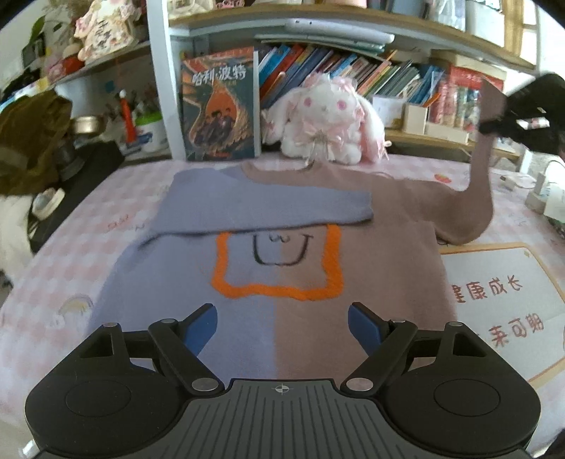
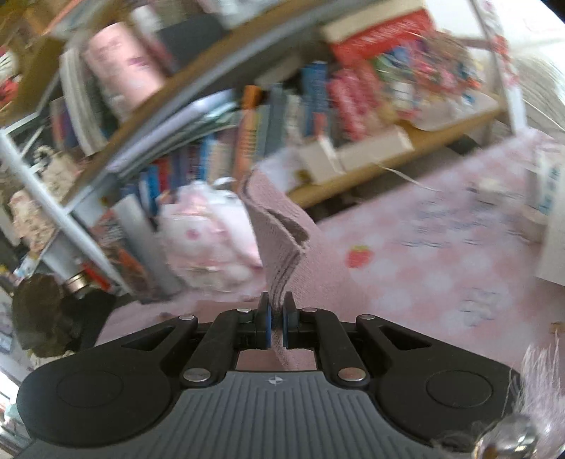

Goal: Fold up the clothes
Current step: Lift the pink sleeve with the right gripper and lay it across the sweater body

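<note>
Sweater [image 1: 275,282] lies flat on the pink checked desk [image 1: 53,282], front up, half lilac and half dusty pink, with an orange outlined square on the chest. The right gripper [image 2: 277,319] has its fingers [image 2: 264,323] closed on the cuff of the pink sleeve [image 2: 279,240], the knit pinched between the blue pads and standing up out of them. From the left wrist view that sleeve [image 1: 480,183] rises off the desk in a long arc to the gripper high at the right, so it is lifted clear, probably to be carried across the chest. The lilac sleeve [image 1: 268,208] is already laid across the upper body, which suggests the pink one will be laid over it next.

The left gripper [image 1: 282,326] hovers over the lower part of the sweater, fingers [image 1: 201,326] spread wide and holding nothing, seemingly ready to steady the fabric or take the hem.

Beyond the collar sit a plush rabbit [image 1: 328,120] and an upright book [image 1: 220,106] against the bookshelf [image 1: 353,31]; a printed mat [image 1: 501,300] lies just beside the sweater's right edge. The sleeve should swing clear of the rabbit.
</note>
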